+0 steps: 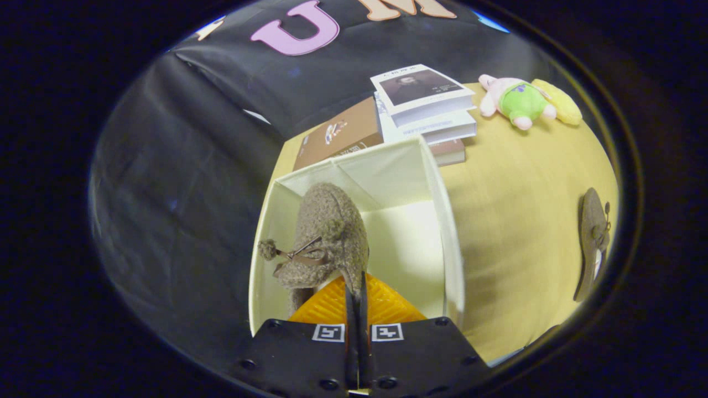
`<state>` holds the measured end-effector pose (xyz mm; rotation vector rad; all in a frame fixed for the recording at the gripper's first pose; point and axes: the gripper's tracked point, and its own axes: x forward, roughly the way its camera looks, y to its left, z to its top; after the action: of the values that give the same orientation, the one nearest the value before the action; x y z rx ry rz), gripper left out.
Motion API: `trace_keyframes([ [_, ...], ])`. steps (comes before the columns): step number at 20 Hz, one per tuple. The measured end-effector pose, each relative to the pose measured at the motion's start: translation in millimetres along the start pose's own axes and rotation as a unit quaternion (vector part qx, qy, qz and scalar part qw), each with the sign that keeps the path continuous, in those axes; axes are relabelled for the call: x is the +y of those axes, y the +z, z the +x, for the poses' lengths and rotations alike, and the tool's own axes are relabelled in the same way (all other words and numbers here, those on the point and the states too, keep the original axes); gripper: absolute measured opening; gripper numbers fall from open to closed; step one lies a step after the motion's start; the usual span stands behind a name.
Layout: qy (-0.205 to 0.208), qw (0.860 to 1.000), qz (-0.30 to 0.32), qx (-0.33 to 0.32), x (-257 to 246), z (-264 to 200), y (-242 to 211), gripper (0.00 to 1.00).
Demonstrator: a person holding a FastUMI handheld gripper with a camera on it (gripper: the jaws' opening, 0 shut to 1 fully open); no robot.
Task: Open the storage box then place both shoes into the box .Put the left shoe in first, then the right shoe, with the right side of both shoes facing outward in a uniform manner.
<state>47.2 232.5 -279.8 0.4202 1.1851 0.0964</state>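
Observation:
A brown fuzzy shoe (326, 237) with a small bow and pompom hangs toe-first inside the open cream storage box (442, 221), near its left wall. My gripper (357, 287) is shut on the shoe, its fingers pinching the thin rim at the shoe's opening. The box stands open on the yellow table (514, 221), and its pale floor shows to the right of the shoe. The second brown shoe (593, 243) lies on the table well to the right of the box, sole edge toward me.
Behind the box sits a stack of books (426, 105), with a brown book (343, 135) beside it. A plush toy in green (522, 102) lies at the table's far right corner. The black cloth wall hangs close on the left of the box.

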Motion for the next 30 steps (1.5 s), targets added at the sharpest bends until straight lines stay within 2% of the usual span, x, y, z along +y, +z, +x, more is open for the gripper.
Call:
trace_keyframes([
  [8, -0.027, 0.999, -0.022, 0.029, 11, 35, -18, 0.07],
  [13, -0.007, 0.999, -0.048, 0.022, 18, 32, -13, 0.21],
  [19, 0.066, 0.995, -0.074, -0.004, 37, -3, -6, 0.64],
  [21, 0.101, 0.989, -0.103, -0.042, 46, -23, 4, 0.79],
  [24, 0.120, 0.977, -0.141, -0.104, 36, -57, 24, 1.00],
  [27, 0.131, 0.967, -0.150, -0.158, 19, -89, 45, 1.00],
  [30, 0.120, 0.959, -0.169, -0.192, -12, -111, 59, 1.00],
])
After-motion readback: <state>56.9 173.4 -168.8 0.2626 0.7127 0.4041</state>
